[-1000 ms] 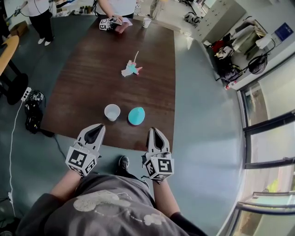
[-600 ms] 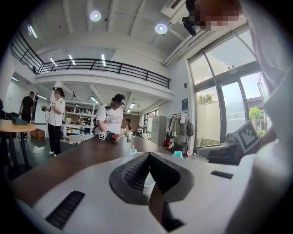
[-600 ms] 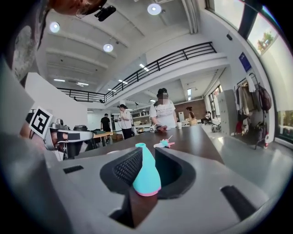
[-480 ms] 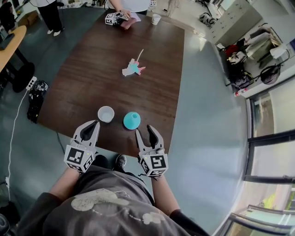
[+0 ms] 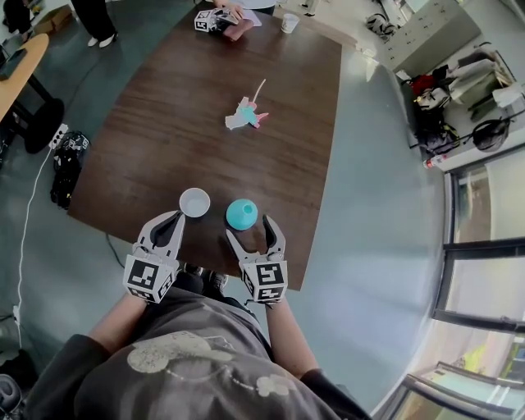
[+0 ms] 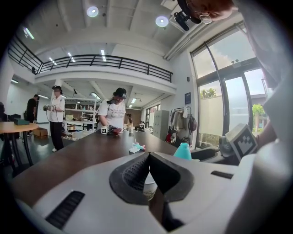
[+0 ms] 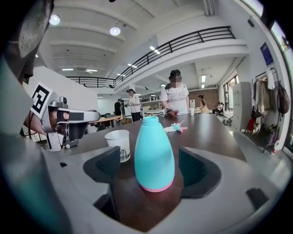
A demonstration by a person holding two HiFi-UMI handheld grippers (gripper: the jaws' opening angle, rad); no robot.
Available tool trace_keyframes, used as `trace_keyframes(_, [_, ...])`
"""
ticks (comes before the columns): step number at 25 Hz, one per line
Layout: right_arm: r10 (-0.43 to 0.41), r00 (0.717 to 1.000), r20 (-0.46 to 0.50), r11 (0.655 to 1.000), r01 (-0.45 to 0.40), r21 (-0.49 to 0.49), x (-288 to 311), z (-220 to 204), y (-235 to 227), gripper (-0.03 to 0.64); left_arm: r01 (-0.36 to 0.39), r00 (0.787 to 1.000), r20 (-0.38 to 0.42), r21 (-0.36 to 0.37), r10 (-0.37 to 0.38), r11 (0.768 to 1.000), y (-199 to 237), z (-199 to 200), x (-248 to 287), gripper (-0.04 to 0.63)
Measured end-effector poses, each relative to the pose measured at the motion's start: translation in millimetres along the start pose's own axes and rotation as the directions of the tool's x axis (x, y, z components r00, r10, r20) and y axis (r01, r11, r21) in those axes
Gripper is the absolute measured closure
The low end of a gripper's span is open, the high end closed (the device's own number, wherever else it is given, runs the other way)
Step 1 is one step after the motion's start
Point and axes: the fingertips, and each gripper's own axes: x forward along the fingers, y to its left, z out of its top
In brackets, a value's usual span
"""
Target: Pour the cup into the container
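Cup (image 5: 194,202), white paper, upright and open-topped, stands on the dark wooden bench (image 5: 189,123) just beyond the tips of the left tongs (image 5: 175,217). Those tongs are closed with nothing between the jaws, and they point at the cup's near side. Whether the tips touch it cannot be told.

Just to the cup's right stands the container (image 5: 242,214), an upright teal bottle with a narrow open neck and a pink base rim. The right tongs (image 5: 249,230) have just been opening, and their jaws stand wide, one on each side of the bottle. In the right gripper view a narrow gap shows between each pad and the bottle, so nothing is gripped. Cup and container are near each other but apart.

Both stand close to the bench's near edge, by the person's body and toward its right-hand corner. Beyond them the bench top runs long and bare to its middle. A small pink, teal and white toy (image 5: 247,115) lies there, well apart from them.

At the far end another person's hand (image 5: 230,10) rests by a marker cube (image 5: 207,20), with a second paper cup (image 5: 289,22) near. Grey floor surrounds the bench, and a tangle of cables (image 5: 66,168) lies on it to the left.
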Motion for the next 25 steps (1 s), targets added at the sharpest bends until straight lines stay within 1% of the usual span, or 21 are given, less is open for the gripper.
trace_keyframes(2, [-0.023,0.999,-0.022,1.0,0.023,-0.011,7,-3,-3,0.239,0.003,1.0,-0.005,0.005,-0.003,1.0,5,0,1,0.588])
trace_keyframes(6, [-0.058,0.995,-0.079,0.996,0.052,-0.069,22,-15,-7,0.23,0.023,1.0,-0.011,0.013,-0.023,1.0,11,1,5,0.588])
trace_keyframes(9, [-0.079,0.994,-0.079,0.995,0.074,-0.067,30,-16,-10,0.225,0.032,0.999,-0.018,0.013,-0.031,0.999,17,0,6,0.588])
trace_keyframes(13, [-0.067,0.995,-0.074,0.996,0.063,-0.055,42,-15,-11,0.225,0.023,0.999,-0.028,0.008,-0.023,1.0,26,-3,10,0.588])
trace_keyframes(16, [-0.052,0.995,-0.086,0.997,0.046,-0.069,49,-17,-9,0.224,0.013,0.999,-0.037,0.001,-0.013,1.0,34,-4,13,0.588])
trace_keyframes(21, [-0.078,0.992,-0.101,0.991,0.066,-0.116,55,-19,-9,0.225,0.004,0.999,-0.042,-0.017,-0.005,1.0,44,-9,15,0.588])
trace_keyframes(25, [-0.083,0.991,-0.104,0.991,0.072,-0.111,57,-18,-11,0.225,0.019,0.999,-0.05,-0.037,-0.02,0.999,48,-19,13,0.588])
